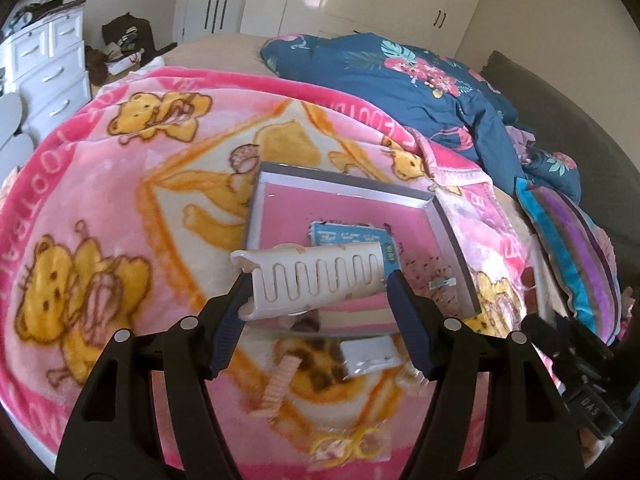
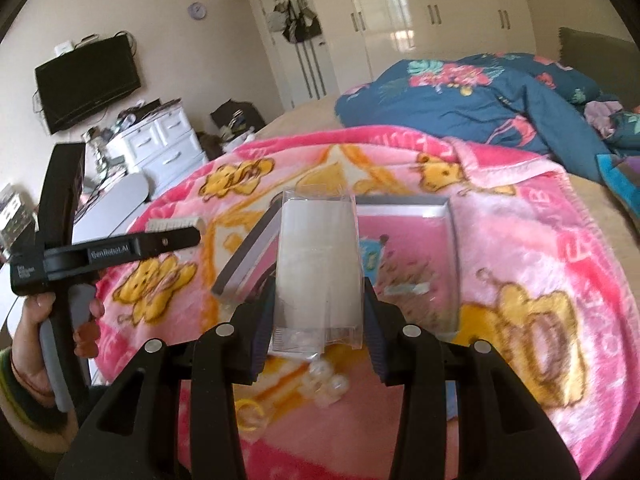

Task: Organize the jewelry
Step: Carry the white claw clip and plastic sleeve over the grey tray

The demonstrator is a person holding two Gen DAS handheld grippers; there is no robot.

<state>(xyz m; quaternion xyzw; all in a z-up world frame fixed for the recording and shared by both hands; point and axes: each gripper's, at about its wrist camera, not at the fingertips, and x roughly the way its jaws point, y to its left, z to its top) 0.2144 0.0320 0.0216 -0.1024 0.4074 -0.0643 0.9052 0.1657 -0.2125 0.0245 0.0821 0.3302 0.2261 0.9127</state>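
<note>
Cream hair claw clip [image 1: 316, 280], its side cut with a wavy slot, sits clamped in the left claw [image 1: 316, 292]; the right claw [image 2: 318, 312] grips a clear jewelry packet [image 2: 318, 272]. Both hang above a pink-lined tray [image 1: 440, 216] on the bear-print blanket [image 1: 100, 184] covering the bed; white wardrobes [image 2: 400, 12] behind.

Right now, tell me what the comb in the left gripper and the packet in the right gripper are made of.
Comb: looks like hard cream plastic with a smooth, slightly glossy moulded face and a cut wavy slot. Packet: apparently clear glossy plastic film; the white insert shows through and light glares off it.
</note>
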